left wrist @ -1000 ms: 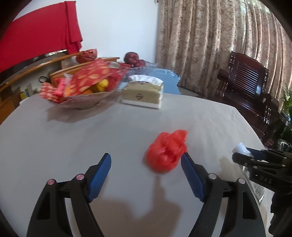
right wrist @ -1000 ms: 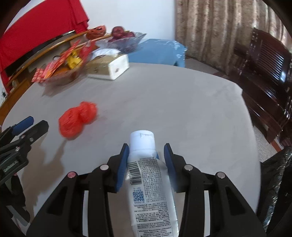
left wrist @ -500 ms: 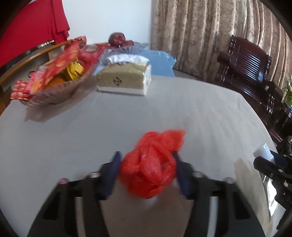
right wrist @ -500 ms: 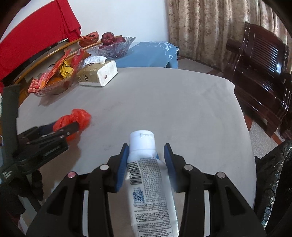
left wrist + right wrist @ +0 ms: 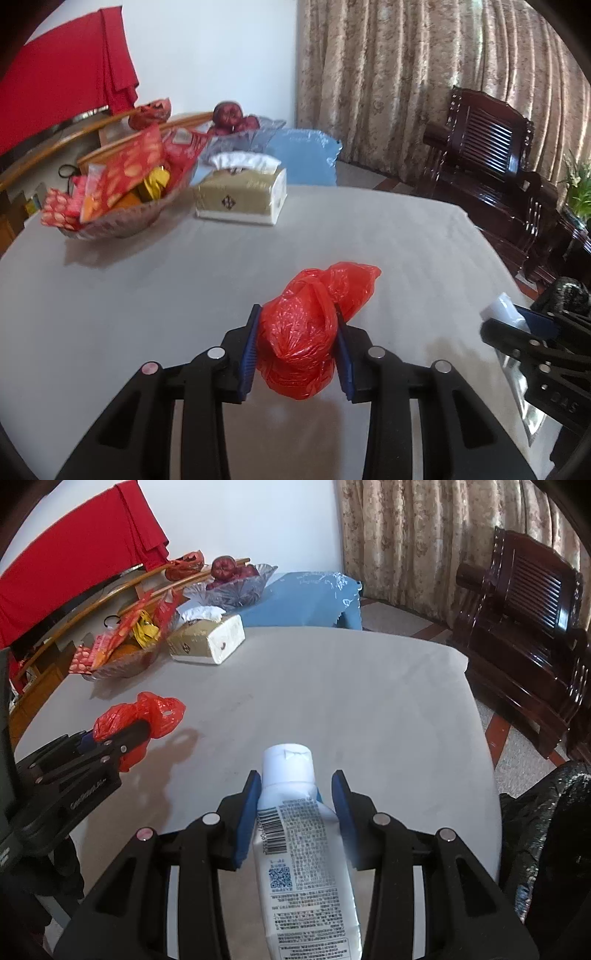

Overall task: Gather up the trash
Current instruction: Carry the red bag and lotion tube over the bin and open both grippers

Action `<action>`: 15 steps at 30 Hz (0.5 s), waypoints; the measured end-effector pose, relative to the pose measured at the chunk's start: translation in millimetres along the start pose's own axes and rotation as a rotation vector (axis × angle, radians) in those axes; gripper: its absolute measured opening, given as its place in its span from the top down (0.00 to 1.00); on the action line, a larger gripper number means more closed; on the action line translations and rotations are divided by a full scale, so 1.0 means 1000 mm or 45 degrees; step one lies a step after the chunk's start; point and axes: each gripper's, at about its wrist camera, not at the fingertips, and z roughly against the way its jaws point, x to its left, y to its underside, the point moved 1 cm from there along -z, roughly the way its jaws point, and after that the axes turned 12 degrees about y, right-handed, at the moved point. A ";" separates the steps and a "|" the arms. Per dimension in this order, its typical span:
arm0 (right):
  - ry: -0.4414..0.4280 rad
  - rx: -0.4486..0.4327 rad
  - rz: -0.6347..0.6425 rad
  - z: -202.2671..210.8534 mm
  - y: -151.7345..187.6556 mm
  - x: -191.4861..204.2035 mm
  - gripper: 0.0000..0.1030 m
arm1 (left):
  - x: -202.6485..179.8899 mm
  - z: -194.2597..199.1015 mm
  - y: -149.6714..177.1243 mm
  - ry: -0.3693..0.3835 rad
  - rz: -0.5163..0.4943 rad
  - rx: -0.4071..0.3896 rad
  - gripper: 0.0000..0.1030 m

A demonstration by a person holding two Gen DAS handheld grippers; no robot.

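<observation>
Left gripper [image 5: 297, 345] fingers closing on red plastic bag [image 5: 310, 332], pads squeezing both sides; bag just above grey desk [image 5: 147, 295]. Bag soft, light, crinkly, likely slippery; best held round fat middle. Right gripper [image 5: 297, 808] fingers tight on white bottle [image 5: 295, 819], smooth, stiffer. Glass bowl [image 5: 122, 225] holds snack packs. Black trash bag [image 5: 539, 830] beside desk.
</observation>
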 end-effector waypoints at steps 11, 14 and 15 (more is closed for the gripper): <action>-0.002 -0.067 -0.034 0.059 0.001 -0.026 0.63 | -0.044 0.047 -0.003 0.046 -0.049 -0.097 0.65; 0.009 -0.094 -0.058 0.078 0.003 -0.038 0.63 | -0.057 0.056 -0.003 0.059 -0.063 -0.116 0.65; 0.017 -0.106 -0.063 0.085 0.005 -0.042 0.63 | -0.061 0.058 -0.004 0.066 -0.066 -0.122 0.65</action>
